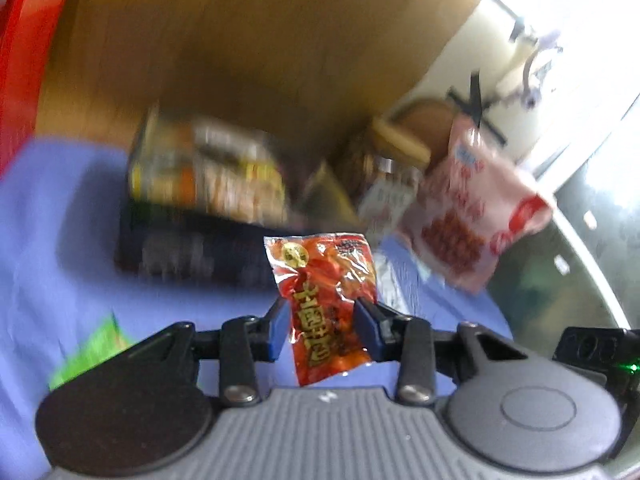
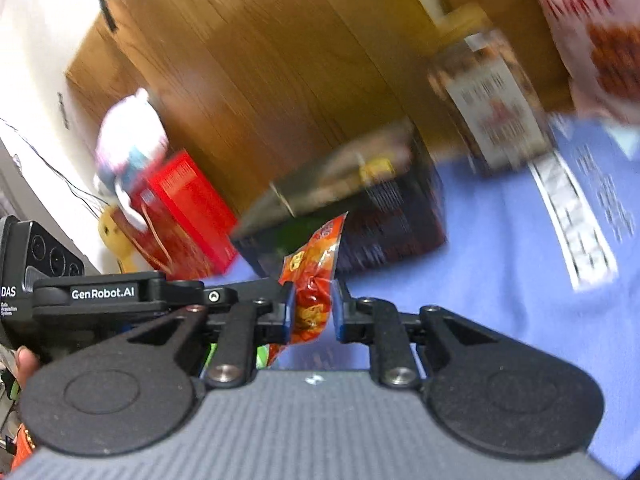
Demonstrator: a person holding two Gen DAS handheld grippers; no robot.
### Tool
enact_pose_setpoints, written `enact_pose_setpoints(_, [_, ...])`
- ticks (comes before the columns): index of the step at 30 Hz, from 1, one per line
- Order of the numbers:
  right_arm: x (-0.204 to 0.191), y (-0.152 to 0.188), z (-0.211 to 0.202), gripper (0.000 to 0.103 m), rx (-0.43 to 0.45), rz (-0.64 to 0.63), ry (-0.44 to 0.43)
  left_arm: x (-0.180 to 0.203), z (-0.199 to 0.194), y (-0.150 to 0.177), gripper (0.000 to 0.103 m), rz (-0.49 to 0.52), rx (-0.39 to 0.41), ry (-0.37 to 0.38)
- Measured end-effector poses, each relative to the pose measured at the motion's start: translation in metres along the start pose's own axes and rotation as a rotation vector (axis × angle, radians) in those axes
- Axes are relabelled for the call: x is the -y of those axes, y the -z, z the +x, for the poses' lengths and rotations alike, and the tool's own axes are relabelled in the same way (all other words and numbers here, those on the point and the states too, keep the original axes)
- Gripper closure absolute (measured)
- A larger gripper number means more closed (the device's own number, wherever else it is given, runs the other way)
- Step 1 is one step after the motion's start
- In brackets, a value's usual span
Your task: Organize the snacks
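Observation:
In the left wrist view my left gripper [image 1: 322,320] is shut on a red snack packet [image 1: 320,276] with gold lettering, held upright between the blue pads [image 1: 280,322] over the blue cloth [image 1: 60,220]. In the right wrist view my right gripper [image 2: 314,308] is shut on a crumpled orange-red snack packet [image 2: 316,264]. I cannot tell whether this is the same packet. The left gripper's black body [image 2: 104,292] lies close beside the right gripper, on its left. Behind both stands a dark open box [image 1: 188,248] [image 2: 384,236] with several snacks inside, blurred.
A pink-and-white bag [image 1: 480,216] [image 2: 592,20] and a labelled jar [image 1: 384,168] [image 2: 492,100] stand right of the box. A green packet [image 1: 92,352] lies at the near left. A red box [image 2: 188,208] and a plush toy [image 2: 128,140] sit far left against the wooden panel [image 2: 280,80].

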State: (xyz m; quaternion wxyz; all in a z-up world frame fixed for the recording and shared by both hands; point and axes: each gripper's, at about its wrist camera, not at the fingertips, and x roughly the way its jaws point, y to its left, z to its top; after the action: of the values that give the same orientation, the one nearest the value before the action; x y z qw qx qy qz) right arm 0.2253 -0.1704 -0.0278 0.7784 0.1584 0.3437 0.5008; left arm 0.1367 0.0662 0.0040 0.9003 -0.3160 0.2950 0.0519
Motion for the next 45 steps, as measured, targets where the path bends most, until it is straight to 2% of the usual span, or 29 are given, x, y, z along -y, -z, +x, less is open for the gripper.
enact_pose_setpoints(3, [-0.010,-0.026,0.012,0.081,0.052,-0.050,-0.014,0.007,0.001,-0.030,0.068,0.049,0.059,-0.042])
enact_pose_setpoints(5, [-0.016,-0.042,0.028,0.081,0.078,-0.096,-0.003,0.002,0.010,-0.047,0.068,0.038,0.063,-0.072])
enact_pose_setpoints(8, [-0.022,-0.054,0.057,0.081,0.083,-0.165,0.023,-0.007,0.026,-0.066,0.071,0.046,0.073,-0.136])
enact_pose_setpoints(11, [-0.026,-0.055,0.087,0.085,0.043,-0.251,0.020,-0.022,0.042,-0.073,0.070,0.024,0.043,-0.135])
enact_pose_setpoints(12, [-0.027,-0.053,0.096,0.082,0.025,-0.277,0.018,-0.024,0.045,-0.073,0.070,0.016,0.038,-0.150])
enact_pose_setpoints(14, [-0.035,-0.046,0.110,0.080,0.026,-0.338,0.068,-0.025,0.044,-0.068,0.068,0.027,0.064,-0.211])
enact_pose_setpoints(15, [-0.036,-0.045,0.111,0.075,0.041,-0.347,0.084,-0.027,0.039,-0.065,0.068,0.031,0.076,-0.212])
enact_pose_setpoints(19, [-0.024,-0.043,0.088,0.074,0.096,-0.273,0.070,-0.033,0.011,-0.050,0.066,0.020,0.102,-0.171])
enact_pose_setpoints(23, [-0.017,-0.035,0.057,0.074,0.103,-0.232,0.067,-0.045,-0.024,-0.025,0.066,0.016,0.115,-0.155])
enact_pose_setpoints(26, [-0.016,-0.020,0.042,0.071,0.035,-0.190,0.031,-0.055,-0.041,0.003,0.064,0.038,0.088,-0.177])
enact_pose_setpoints(29, [-0.014,0.002,0.042,0.063,-0.098,-0.138,-0.037,-0.068,-0.046,0.023,0.064,0.048,0.043,-0.218])
enact_pose_setpoints(31, [-0.015,0.018,0.045,0.063,-0.177,-0.124,-0.060,-0.080,-0.046,0.031,0.063,0.036,0.008,-0.223])
enact_pose_setpoints(32, [-0.018,0.028,0.046,0.063,-0.207,-0.120,-0.072,-0.086,-0.045,0.034,0.059,0.024,-0.010,-0.220])
enact_pose_setpoints(34, [-0.031,0.044,0.052,0.062,-0.254,-0.148,-0.080,-0.094,-0.042,0.039,0.055,0.016,-0.026,-0.214])
enact_pose_setpoints(37, [-0.055,0.061,0.067,0.061,-0.331,-0.238,-0.078,-0.102,-0.030,0.046,0.058,-0.024,-0.071,-0.210])
enact_pose_setpoints(40, [-0.073,0.067,0.080,0.063,-0.326,-0.301,-0.065,-0.093,-0.026,0.053,0.063,-0.040,-0.102,-0.155])
enact_pose_setpoints(43, [-0.074,0.064,0.080,0.064,-0.279,-0.345,0.027,-0.078,-0.022,0.063,0.063,-0.020,-0.107,-0.127])
enact_pose_setpoints(45, [-0.067,0.059,0.075,0.064,-0.269,-0.350,0.042,-0.071,-0.015,0.067,0.063,-0.019,-0.106,-0.113])
